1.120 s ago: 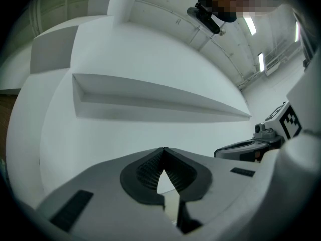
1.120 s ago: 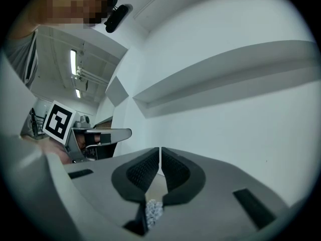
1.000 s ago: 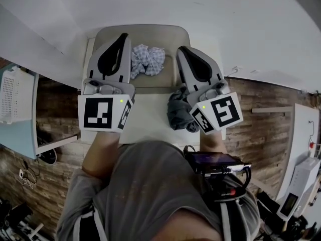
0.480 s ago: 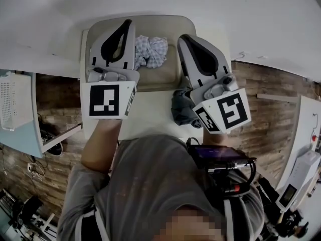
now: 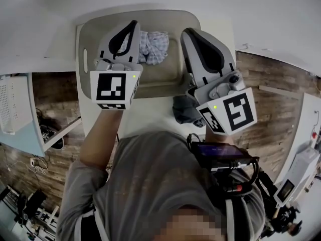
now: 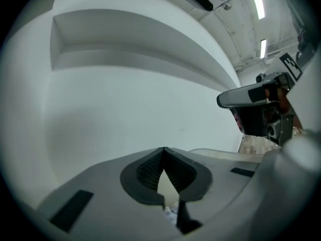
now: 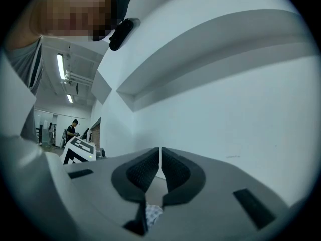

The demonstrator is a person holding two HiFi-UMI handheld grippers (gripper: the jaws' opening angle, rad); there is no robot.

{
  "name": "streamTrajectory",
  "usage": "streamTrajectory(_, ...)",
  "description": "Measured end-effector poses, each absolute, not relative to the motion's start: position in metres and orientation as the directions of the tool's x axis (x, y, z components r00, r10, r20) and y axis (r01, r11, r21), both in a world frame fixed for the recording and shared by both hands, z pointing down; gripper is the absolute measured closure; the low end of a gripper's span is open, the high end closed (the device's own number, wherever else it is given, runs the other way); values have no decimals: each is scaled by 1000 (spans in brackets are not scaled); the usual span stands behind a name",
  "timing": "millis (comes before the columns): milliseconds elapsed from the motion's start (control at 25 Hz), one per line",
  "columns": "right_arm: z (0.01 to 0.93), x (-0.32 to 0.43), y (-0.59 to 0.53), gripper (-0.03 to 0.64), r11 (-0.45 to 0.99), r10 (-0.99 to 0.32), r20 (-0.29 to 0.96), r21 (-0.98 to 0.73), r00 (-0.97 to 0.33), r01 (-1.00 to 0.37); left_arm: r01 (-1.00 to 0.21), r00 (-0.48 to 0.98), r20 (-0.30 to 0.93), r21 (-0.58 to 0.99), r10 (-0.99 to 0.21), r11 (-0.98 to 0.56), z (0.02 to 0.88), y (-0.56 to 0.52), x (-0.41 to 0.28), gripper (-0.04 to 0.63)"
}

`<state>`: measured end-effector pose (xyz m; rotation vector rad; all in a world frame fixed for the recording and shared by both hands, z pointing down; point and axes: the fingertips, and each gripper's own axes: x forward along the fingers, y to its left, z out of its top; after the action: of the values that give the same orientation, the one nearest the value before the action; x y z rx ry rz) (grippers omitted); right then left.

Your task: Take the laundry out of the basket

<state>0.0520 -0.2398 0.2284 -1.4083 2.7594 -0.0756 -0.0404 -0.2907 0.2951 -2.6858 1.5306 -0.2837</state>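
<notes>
A beige basket [image 5: 86, 39] stands at the far end of the white table [image 5: 150, 119], against the wall. A blue-and-white checked cloth [image 5: 154, 45] lies bunched inside it. My left gripper [image 5: 132, 25] hovers over the basket's left half beside the cloth, jaws shut with nothing between them. My right gripper [image 5: 187, 32] hangs over the basket's right rim, also shut and empty. A dark grey garment [image 5: 184, 109] lies on the table in front of the basket, partly under the right gripper. The checked cloth [image 6: 170, 215] peeks out below the left gripper [image 6: 164, 150] and below the right gripper [image 7: 160, 150].
A white perforated bin [image 5: 11, 102] sits on a pale blue shelf to the left. A white wall rises right behind the basket. Brick-patterned flooring [image 5: 266, 114] flanks the table. A person [image 7: 73, 128] stands far off in the right gripper view.
Both grippers have moved forward from the table's near part to above the basket, the left one further. The dark garment stays on the table.
</notes>
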Motion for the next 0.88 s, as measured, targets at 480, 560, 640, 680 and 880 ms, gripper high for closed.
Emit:
streamTrajectory(480,239,50,-257,598,593,-804,-6,-88,-595,-801,-822,518,338,-58,-786,-567,361,-312,-44,588)
streamTrajectory(560,240,49,-259,598,596,-801,-5,-94,-598,-797,-818,522,373,-34,-767,-574,369,-315,-43,588)
streamTrajectory(640,241,48,-261,598,598,-800,-4,-99,-600,-796,-811,536,395,-5,-746,-585,372,-316,-40,588)
streamTrajectory(680,241,47,-262,598,599,-799,-3,-102,-602,-794,-808,540,401,1,-740,-589,372,-317,-39,588)
streamTrajectory(880,243,44,-263,598,606,-792,3,-115,-611,-787,-810,526,469,22,-709,-586,390,-316,-43,588)
